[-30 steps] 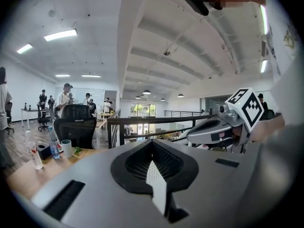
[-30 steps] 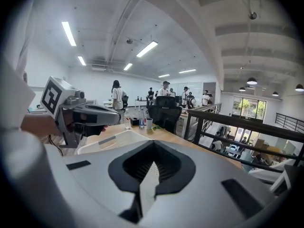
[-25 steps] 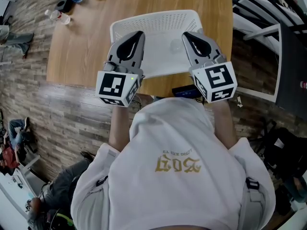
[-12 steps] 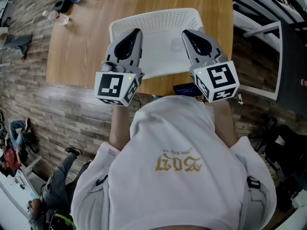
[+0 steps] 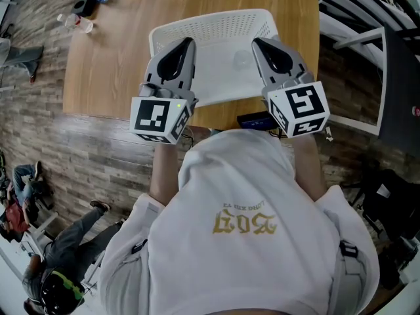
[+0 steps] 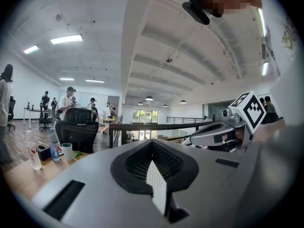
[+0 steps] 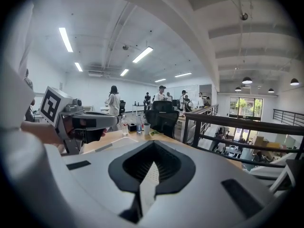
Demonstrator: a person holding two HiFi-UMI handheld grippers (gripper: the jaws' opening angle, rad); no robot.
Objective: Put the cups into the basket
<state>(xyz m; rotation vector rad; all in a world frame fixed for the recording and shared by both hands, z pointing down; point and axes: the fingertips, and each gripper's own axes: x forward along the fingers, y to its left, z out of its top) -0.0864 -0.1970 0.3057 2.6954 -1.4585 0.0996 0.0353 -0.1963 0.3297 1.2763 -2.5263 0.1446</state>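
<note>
One white cup (image 6: 67, 151) stands at the far left corner of the wooden worktop (image 5: 111, 64), beside a clear bottle (image 6: 34, 152), well apart from the basket. To its right, I see the left gripper (image 5: 184, 44) over the near left part of the white perforated basket (image 5: 210, 20), its jaws pressed together with nothing between them. The basket sits near the worktop's near edge, between the two grippers. On the right, the right gripper (image 5: 259, 43) hangs over the basket's near right part, its jaws likewise closed and empty.
</note>
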